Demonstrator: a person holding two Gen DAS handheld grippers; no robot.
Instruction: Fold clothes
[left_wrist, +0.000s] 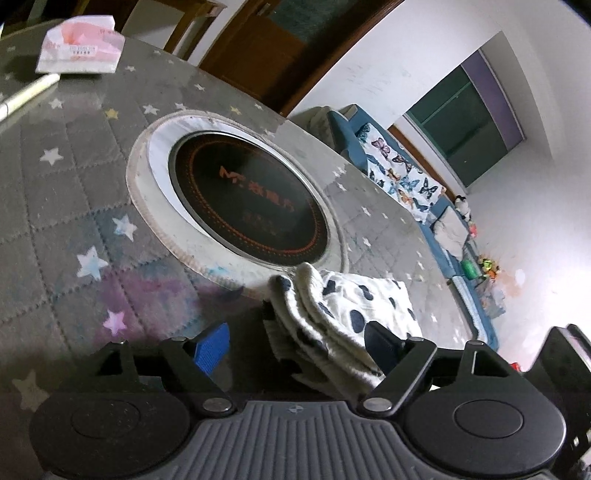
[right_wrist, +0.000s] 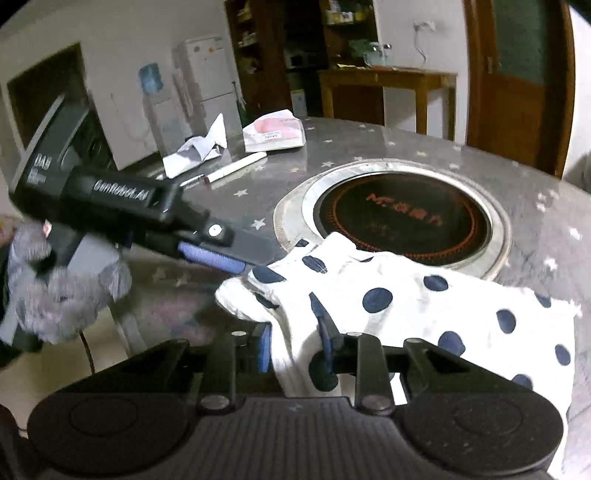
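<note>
A white cloth with dark blue dots (right_wrist: 424, 306) lies folded on the star-patterned table cover (right_wrist: 388, 147), just in front of the round cooktop. My right gripper (right_wrist: 295, 347) is shut on the cloth's near edge, and the fabric is bunched between its blue pads. In the left wrist view the cloth's stacked layers (left_wrist: 332, 317) sit between the wide-apart fingers of my left gripper (left_wrist: 295, 343), closer to the right finger; the gripper is open. The right wrist view shows the left gripper (right_wrist: 251, 262) reaching the cloth's left corner.
A round black induction cooktop (left_wrist: 247, 199) is set into the table middle. A tissue packet (right_wrist: 275, 133), crumpled paper (right_wrist: 199, 147) and a pen (right_wrist: 236, 168) lie at the far side. A grey fuzzy sleeve (right_wrist: 55, 295) holds the left gripper. A blue sofa (left_wrist: 424, 192) stands beyond the table.
</note>
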